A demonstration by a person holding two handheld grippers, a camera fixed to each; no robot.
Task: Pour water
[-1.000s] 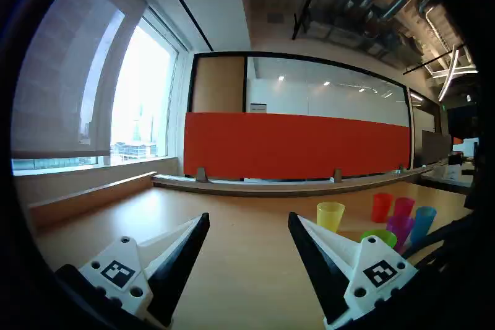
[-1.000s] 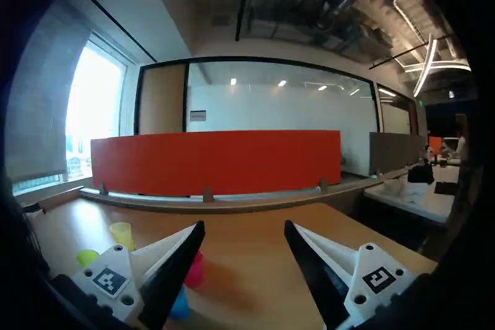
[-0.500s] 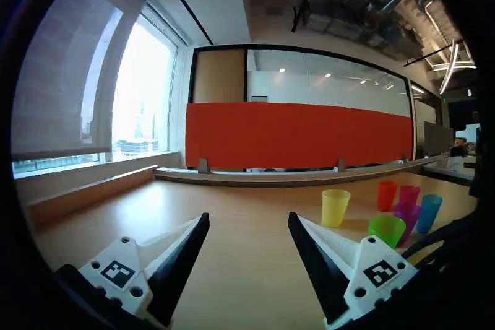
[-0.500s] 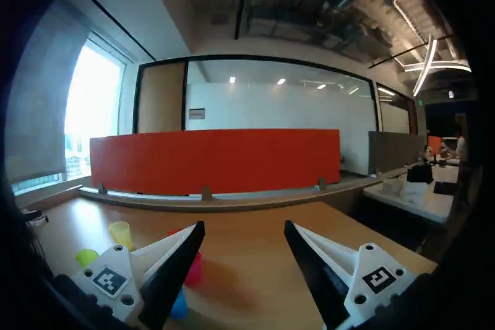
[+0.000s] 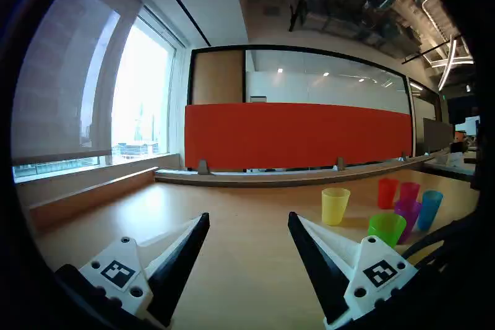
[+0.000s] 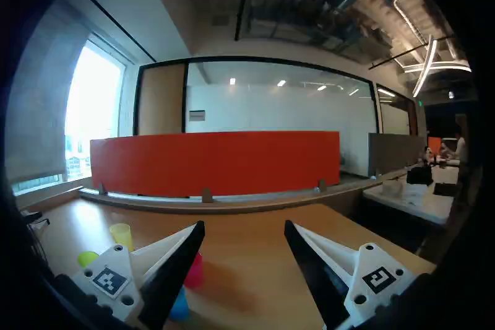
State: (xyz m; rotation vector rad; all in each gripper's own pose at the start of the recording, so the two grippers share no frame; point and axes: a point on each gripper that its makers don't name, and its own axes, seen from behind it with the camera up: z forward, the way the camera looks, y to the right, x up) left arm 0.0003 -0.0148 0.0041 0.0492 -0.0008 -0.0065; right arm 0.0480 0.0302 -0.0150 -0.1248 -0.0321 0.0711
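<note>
Several plastic cups stand upright on the wooden table (image 5: 241, 249). In the left gripper view a yellow cup (image 5: 335, 205) sits nearest the middle, with a green cup (image 5: 387, 229), a purple cup (image 5: 406, 214), a red cup (image 5: 387, 192), a pink cup (image 5: 409, 192) and a blue cup (image 5: 429, 209) to its right. My left gripper (image 5: 247, 225) is open, well short of them, with nothing between its fingers. In the right gripper view the yellow cup (image 6: 121, 235), green cup (image 6: 88, 258), a pink cup (image 6: 194, 271) and a blue cup (image 6: 180, 307) lie at the lower left, partly behind the left finger. My right gripper (image 6: 243, 231) is open.
An orange divider panel (image 5: 297, 140) runs along the table's far edge, with glass walls behind it. A bright window (image 5: 139, 104) and a low ledge (image 5: 86, 191) flank the left side. Another desk (image 6: 411, 197) with dark items stands at the right.
The left gripper view has tipped down a little, so the cups sit slightly higher and farther left in it. The right gripper view is almost unchanged. Both grippers stay open.
</note>
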